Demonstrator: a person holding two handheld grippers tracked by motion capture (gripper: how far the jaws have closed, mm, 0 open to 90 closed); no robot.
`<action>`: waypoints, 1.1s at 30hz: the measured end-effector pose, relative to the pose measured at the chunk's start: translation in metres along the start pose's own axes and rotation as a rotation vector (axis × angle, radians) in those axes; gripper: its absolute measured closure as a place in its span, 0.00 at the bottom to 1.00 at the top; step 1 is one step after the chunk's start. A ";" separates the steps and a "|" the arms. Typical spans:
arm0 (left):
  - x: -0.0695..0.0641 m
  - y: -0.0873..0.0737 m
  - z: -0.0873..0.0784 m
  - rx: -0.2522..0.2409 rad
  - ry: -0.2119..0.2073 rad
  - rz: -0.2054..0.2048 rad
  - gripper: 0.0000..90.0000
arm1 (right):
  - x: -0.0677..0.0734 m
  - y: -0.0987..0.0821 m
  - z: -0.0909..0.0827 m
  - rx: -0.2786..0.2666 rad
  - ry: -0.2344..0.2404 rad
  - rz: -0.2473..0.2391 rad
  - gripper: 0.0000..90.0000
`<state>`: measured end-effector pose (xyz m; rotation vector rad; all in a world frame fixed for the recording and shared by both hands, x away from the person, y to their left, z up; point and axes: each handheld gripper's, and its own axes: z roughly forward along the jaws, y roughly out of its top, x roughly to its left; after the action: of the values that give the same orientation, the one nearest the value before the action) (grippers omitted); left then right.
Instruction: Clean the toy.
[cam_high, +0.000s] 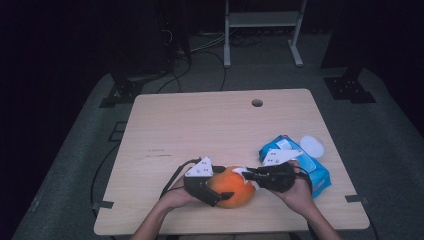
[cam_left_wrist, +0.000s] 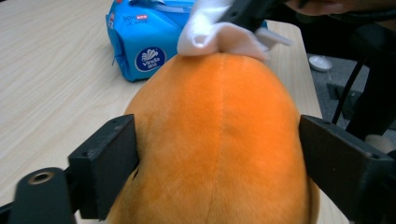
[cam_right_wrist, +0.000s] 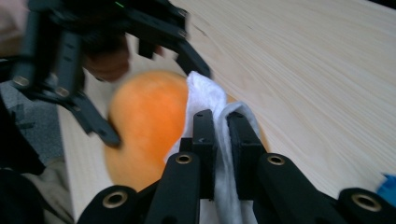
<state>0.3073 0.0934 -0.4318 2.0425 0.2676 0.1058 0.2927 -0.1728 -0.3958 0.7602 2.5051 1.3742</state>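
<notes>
The orange plush toy (cam_high: 231, 187) lies low and centre in the high view, near the front edge of the wooden table (cam_high: 210, 125), between the two grippers. The left gripper view brings out its short, soft pile and a seam running up its rounded middle, which the high view is too small to show. There the left gripper (cam_left_wrist: 219, 158) has its jaws standing wide on either side of the toy; whether the pads still press the plush cannot be told. The right gripper view shows the right gripper (cam_right_wrist: 222, 128) with jaws nearly together, pinching a white wipe (cam_right_wrist: 208, 100) whose free end lies against the toy's top. In the left gripper view the same wipe sits bunched at the upper centre, on the toy's far end. The blue wipes pack (cam_high: 305, 162) lies at the right of the high view, just behind the right gripper, with a white lid (cam_high: 312, 146) beside it.
</notes>
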 end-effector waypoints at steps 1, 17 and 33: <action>0.001 0.001 -0.002 0.003 -0.005 0.000 0.17 | -0.005 -0.003 -0.001 0.005 -0.012 0.010 0.91; -0.010 0.008 0.002 0.018 -0.009 0.056 0.19 | 0.007 0.004 0.000 -0.017 0.012 -0.009 0.91; -0.009 0.005 0.002 0.057 0.006 0.027 0.28 | 0.002 0.001 -0.005 -0.034 0.017 0.025 0.91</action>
<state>0.2998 0.0874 -0.4278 2.1030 0.2491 0.1217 0.2900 -0.1749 -0.3918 0.7786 2.4860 1.4335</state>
